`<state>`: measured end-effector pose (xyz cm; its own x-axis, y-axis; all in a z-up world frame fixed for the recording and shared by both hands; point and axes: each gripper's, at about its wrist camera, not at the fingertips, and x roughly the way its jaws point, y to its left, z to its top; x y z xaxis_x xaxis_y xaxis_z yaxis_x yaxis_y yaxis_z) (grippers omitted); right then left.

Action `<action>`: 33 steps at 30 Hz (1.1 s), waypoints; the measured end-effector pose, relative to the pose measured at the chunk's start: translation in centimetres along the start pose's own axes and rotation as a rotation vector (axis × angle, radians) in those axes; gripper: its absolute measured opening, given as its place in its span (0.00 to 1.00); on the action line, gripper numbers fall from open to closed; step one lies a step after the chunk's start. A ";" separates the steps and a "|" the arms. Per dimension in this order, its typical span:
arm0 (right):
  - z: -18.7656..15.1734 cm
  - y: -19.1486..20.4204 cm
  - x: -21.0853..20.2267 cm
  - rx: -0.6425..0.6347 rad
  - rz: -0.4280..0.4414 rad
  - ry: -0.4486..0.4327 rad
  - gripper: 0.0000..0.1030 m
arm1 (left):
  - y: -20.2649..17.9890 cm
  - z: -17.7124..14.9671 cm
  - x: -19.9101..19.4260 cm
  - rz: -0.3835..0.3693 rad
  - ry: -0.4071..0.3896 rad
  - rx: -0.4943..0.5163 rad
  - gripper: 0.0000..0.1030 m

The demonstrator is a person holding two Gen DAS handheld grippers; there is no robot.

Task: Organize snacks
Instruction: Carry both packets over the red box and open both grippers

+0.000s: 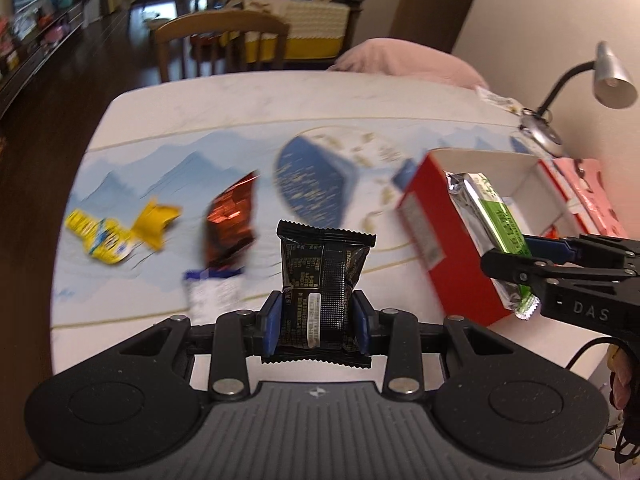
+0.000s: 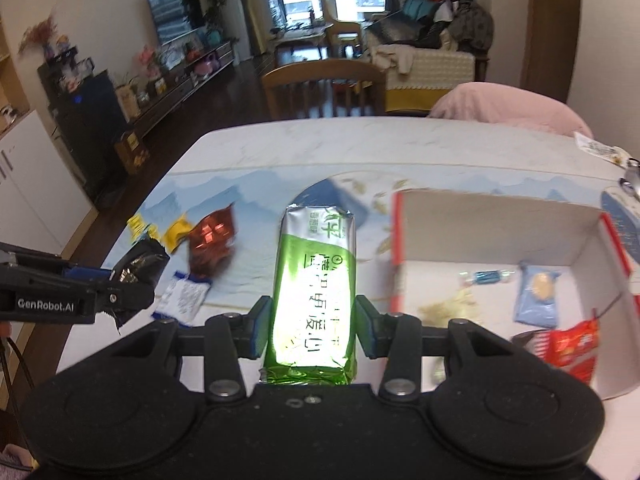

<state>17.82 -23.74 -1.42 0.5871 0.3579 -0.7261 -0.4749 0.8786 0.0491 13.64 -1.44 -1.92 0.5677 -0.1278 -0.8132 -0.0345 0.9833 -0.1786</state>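
My left gripper [image 1: 319, 320] is shut on a black snack packet [image 1: 320, 276], held upright above the table. My right gripper [image 2: 314, 326] is shut on a green and silver snack bar [image 2: 314, 280]; the left wrist view shows that bar [image 1: 490, 216] beside the red box [image 1: 444, 248]. The open red box [image 2: 492, 232] with white inner walls holds several snacks, among them a blue packet [image 2: 536, 292] and a red packet [image 2: 568, 348]. On the cloth lie a yellow packet [image 1: 116, 232], a brown-red packet [image 1: 230, 220] and a white and blue packet [image 1: 212, 292].
A white table [image 1: 240, 96] with a blue patterned cloth carries everything. A desk lamp [image 1: 600, 80] and a pink box [image 1: 592, 192] stand at the right. A wooden chair [image 1: 220, 48] and a pink cushion [image 1: 408, 60] sit at the far edge.
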 end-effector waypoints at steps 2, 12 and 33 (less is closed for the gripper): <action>0.2 -1.5 -0.5 0.007 -0.012 -0.009 0.40 | -1.8 0.6 0.3 -0.008 -0.007 0.018 0.34; 0.3 -8.5 -1.4 0.038 -0.080 -0.021 0.40 | -10.4 3.5 3.2 -0.048 -0.014 0.098 0.34; 1.0 -20.7 1.9 0.068 -0.178 0.096 0.40 | -21.5 8.3 13.4 -0.005 0.132 0.160 0.34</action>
<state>29.42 -40.90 -3.11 0.5911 0.1663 -0.7893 -0.3219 0.9459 -0.0417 28.76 -23.17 -4.37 0.4547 -0.1382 -0.8798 0.1049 0.9893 -0.1012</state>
